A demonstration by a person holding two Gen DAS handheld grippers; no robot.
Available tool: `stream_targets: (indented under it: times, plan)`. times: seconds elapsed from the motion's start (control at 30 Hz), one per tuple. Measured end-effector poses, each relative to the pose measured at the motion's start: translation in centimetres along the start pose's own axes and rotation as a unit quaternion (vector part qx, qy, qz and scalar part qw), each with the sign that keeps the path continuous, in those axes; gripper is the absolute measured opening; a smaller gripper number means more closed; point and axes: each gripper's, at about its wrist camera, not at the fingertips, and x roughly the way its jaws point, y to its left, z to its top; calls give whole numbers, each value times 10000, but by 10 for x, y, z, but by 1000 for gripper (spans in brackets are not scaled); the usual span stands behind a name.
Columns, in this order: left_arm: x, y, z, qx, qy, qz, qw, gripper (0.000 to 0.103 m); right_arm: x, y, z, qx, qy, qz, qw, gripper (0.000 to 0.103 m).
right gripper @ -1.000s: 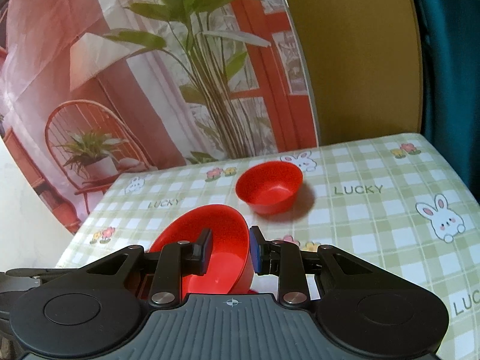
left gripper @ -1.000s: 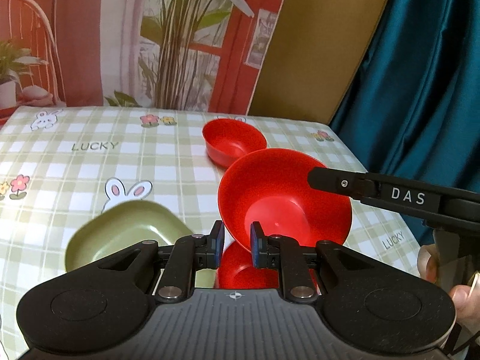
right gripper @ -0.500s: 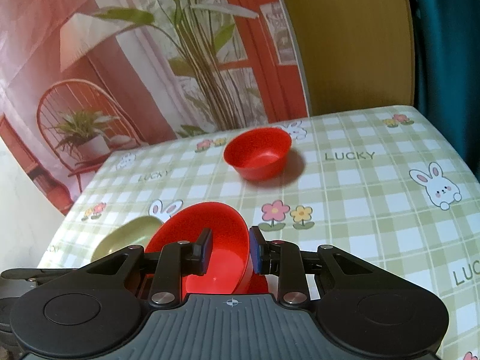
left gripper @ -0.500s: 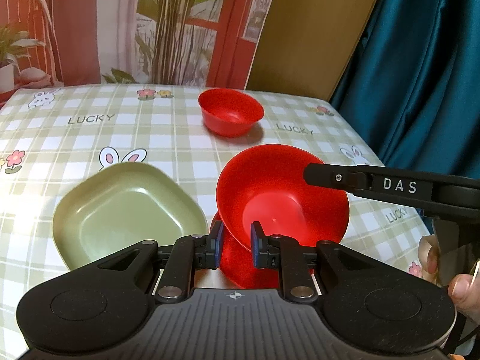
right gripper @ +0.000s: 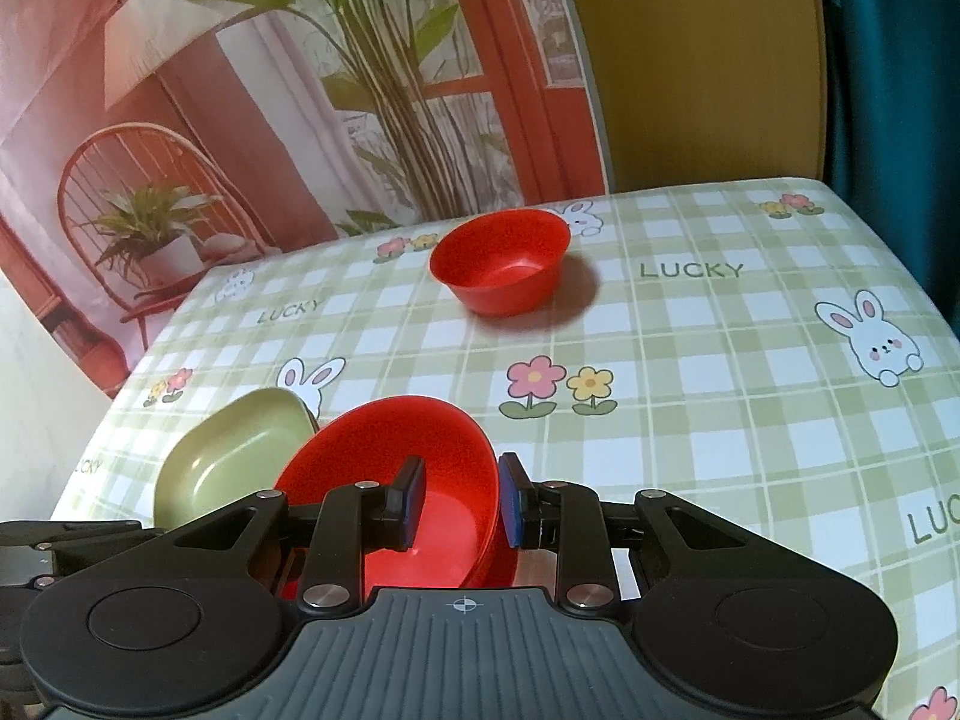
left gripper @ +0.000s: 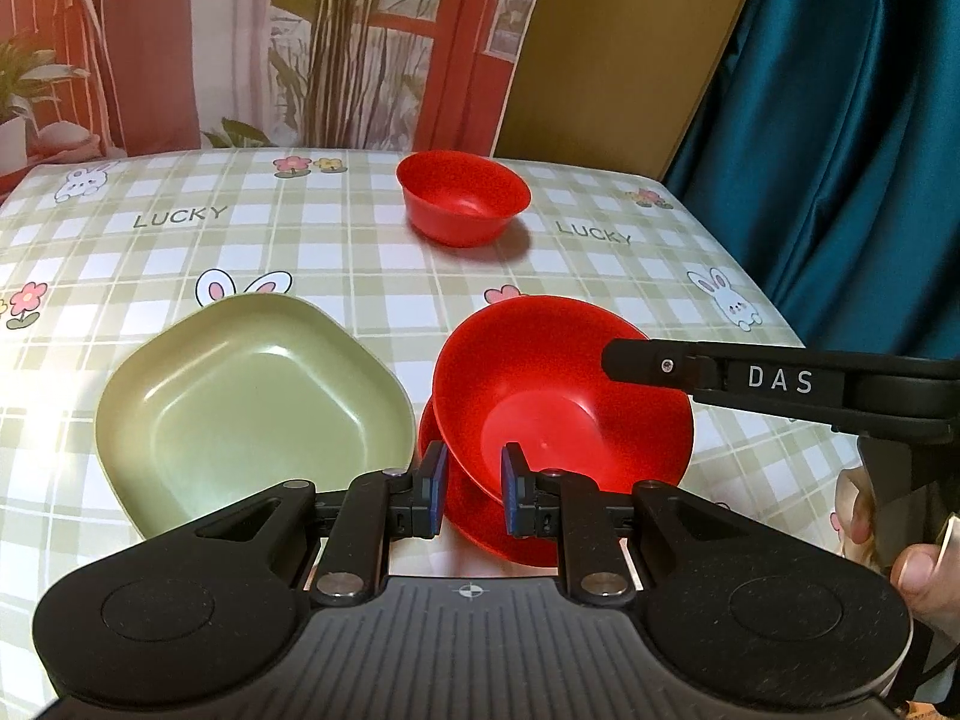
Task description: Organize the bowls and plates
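A large red bowl (left gripper: 558, 396) is held tilted above a red plate (left gripper: 528, 540) lying on the checked tablecloth. My left gripper (left gripper: 471, 492) has its jaws astride the bowl's near rim, with a gap showing. My right gripper (right gripper: 459, 495) has the bowl's (right gripper: 420, 480) rim between its pads, and its finger (left gripper: 708, 369) shows from the right in the left wrist view. A green square plate (left gripper: 252, 402) lies left of the bowl and also shows in the right wrist view (right gripper: 234, 456). A small red bowl (left gripper: 462, 198) stands farther back, also in the right wrist view (right gripper: 501, 267).
The tablecloth (right gripper: 720, 396) is green-checked with rabbits and "LUCKY" print. A teal curtain (left gripper: 840, 120) hangs off the table's right edge. A printed backdrop with plants (right gripper: 300, 90) stands behind the table.
Both views have pulled back and tilted down, so the green plate and small bowl show in full. The red bowl stays held over the red plate.
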Motion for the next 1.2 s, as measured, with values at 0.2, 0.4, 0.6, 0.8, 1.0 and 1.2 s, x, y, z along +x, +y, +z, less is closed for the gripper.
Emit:
stream_targets:
  times: [0.2, 0.4, 0.6, 0.8, 1.0, 1.2]
  plan:
    - [1, 2, 0, -44, 30, -8, 10000, 20, 2, 1, 0, -35, 61, -17, 10000, 25]
    - [3, 1, -1, 7, 84, 32, 10000, 20, 5, 2, 0, -74, 120, -43, 9999, 25]
    - [1, 1, -1, 30, 101, 4, 9999, 20, 7, 0, -1, -88, 174, -81, 9998, 25]
    - [5, 2, -3, 37, 206, 26, 9998, 20, 9, -1, -3, -113, 220, -133, 9996, 25]
    - [2, 1, -1, 50, 165, 6, 9999, 29, 8, 1, -2, -128, 191, -123, 9997, 25]
    - [-5, 4, 0, 11, -11, 40, 10000, 31, 3, -3, 1, -67, 76, -115, 9999, 25]
